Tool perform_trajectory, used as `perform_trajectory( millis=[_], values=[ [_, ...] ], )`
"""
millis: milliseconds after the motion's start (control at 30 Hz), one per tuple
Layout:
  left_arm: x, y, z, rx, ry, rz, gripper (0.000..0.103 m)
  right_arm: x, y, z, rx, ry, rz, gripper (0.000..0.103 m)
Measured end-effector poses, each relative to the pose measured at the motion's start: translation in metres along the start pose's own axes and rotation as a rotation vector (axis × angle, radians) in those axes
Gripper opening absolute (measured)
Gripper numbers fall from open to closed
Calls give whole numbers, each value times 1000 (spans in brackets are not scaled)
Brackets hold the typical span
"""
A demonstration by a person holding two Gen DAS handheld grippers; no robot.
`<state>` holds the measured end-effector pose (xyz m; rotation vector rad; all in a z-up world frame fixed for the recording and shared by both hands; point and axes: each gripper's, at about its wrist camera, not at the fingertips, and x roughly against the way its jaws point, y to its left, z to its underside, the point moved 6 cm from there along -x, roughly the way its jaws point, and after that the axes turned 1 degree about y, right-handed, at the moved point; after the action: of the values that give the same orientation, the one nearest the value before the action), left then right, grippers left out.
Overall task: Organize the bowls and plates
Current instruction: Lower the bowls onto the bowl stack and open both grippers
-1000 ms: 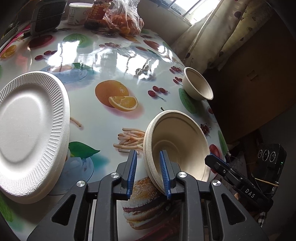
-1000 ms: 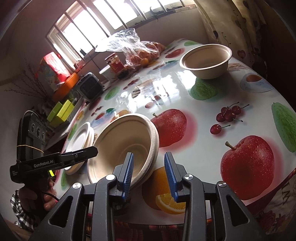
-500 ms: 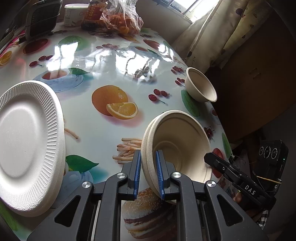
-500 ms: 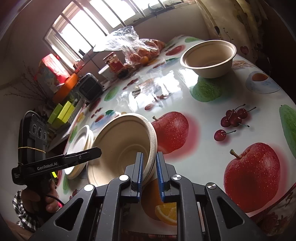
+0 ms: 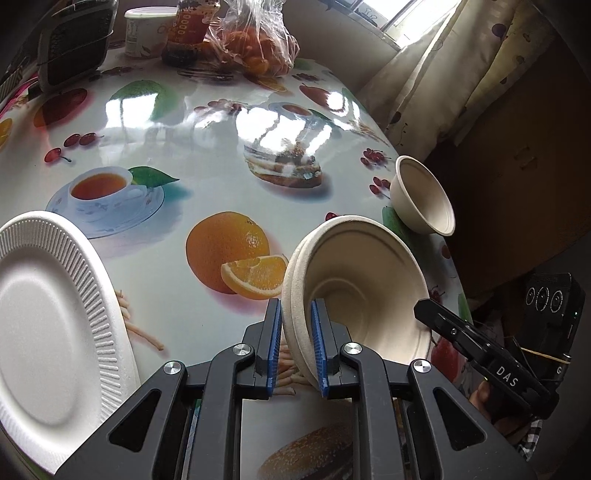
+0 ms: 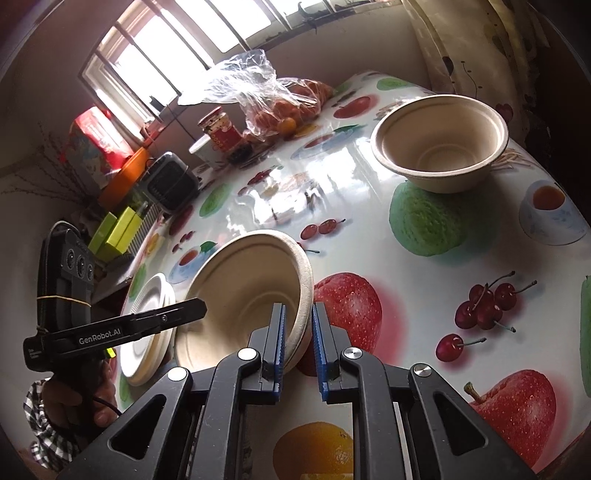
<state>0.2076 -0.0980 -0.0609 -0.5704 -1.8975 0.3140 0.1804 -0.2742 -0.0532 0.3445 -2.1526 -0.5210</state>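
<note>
A stack of two beige paper bowls (image 5: 362, 288) is tilted on its side over the fruit-print table (image 5: 207, 155). My left gripper (image 5: 297, 332) is shut on the stack's left rim. The right gripper (image 6: 298, 332) is shut on the opposite rim of the same stack (image 6: 243, 291). Each gripper shows in the other's view: the right one's finger (image 5: 443, 325) at the bowl's far edge, the left one's finger (image 6: 147, 325) across its mouth. A single beige bowl (image 6: 439, 144) stands upright near the table's far right edge, also visible from the left wrist (image 5: 424, 199). White ribbed plates (image 5: 48, 325) lie stacked at the left.
At the back of the table stand a plastic bag of oranges (image 5: 255, 44), a red-labelled jar (image 6: 219, 129), a white cup (image 5: 146, 29) and a black box-shaped appliance (image 6: 170, 184). A curtain (image 5: 454, 62) hangs past the table's right edge. A person's hand (image 6: 74, 398) holds the left gripper.
Both grippers' jaws have closed onto the bowl stack's rim. Together they have moved the stack across the table, and the single bowl now looks nearer.
</note>
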Motion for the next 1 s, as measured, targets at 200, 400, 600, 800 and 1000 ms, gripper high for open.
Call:
perform_trajectory(
  millis=[200,400,600,800,1000],
  values=[
    [-4,3,-17,5,-13,-18,17,-15,-2,-18,2,9,3,14],
    [-13,4,-26,8,-1,-26,17,-23,-6,-30,2,13,-1,14],
    [-16,4,-29,14,2,-33,17,-28,-8,-34,1,21,-4,14],
    [-16,3,-29,17,3,-44,17,-28,-9,-34,-4,23,-8,16],
    [-10,9,-31,32,-3,-83,21,-25,-19,-35,-37,19,-16,34]
  ],
)
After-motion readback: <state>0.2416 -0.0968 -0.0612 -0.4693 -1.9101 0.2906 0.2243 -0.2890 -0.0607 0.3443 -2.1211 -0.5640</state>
